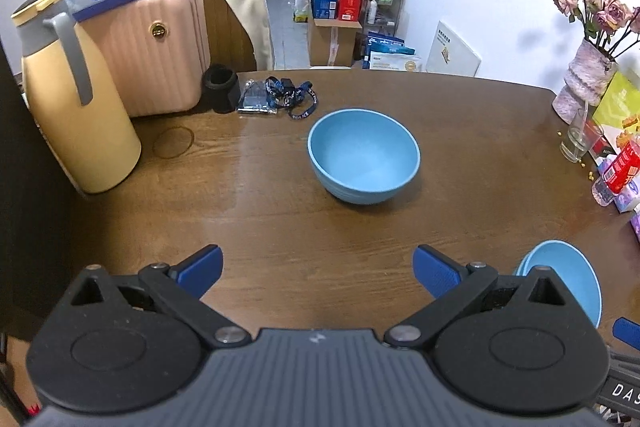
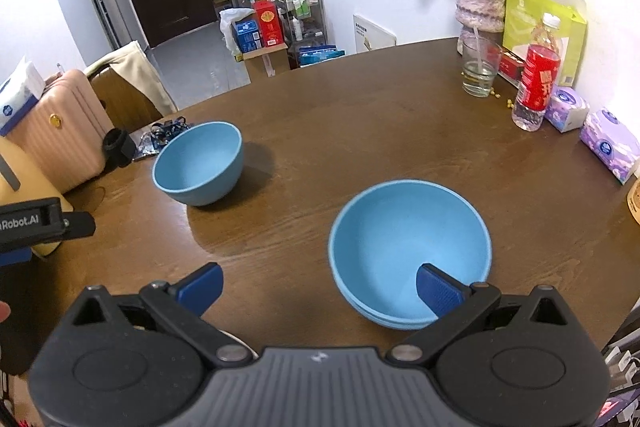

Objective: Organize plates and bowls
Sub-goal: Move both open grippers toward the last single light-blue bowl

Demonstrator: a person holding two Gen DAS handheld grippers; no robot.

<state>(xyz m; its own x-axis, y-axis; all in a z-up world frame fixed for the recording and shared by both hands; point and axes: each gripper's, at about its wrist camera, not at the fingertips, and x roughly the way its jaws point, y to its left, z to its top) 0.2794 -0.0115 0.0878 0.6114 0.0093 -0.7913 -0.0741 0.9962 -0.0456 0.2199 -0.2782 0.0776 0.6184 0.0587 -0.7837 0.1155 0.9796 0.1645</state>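
A single blue bowl (image 1: 364,157) stands upright on the brown wooden table (image 1: 280,219), ahead of my left gripper (image 1: 318,267), which is open and holds nothing. The same bowl (image 2: 199,163) sits far left in the right wrist view. Two blue bowls nested in a stack (image 2: 408,247) stand close in front of my right gripper (image 2: 319,285). That gripper is open, and its right finger (image 2: 438,289) reaches over the stack's near rim; I cannot tell whether it touches. The stack (image 1: 568,275) also shows at the lower right of the left wrist view.
A yellow thermos jug (image 1: 76,107), a pink suitcase (image 1: 160,43), a black cup (image 1: 220,87) and a blue lanyard (image 1: 288,97) line the table's left and back. On the right stand a flower vase (image 2: 480,1), a glass (image 2: 480,71), a water bottle (image 2: 538,79) and tissue packs (image 2: 608,143).
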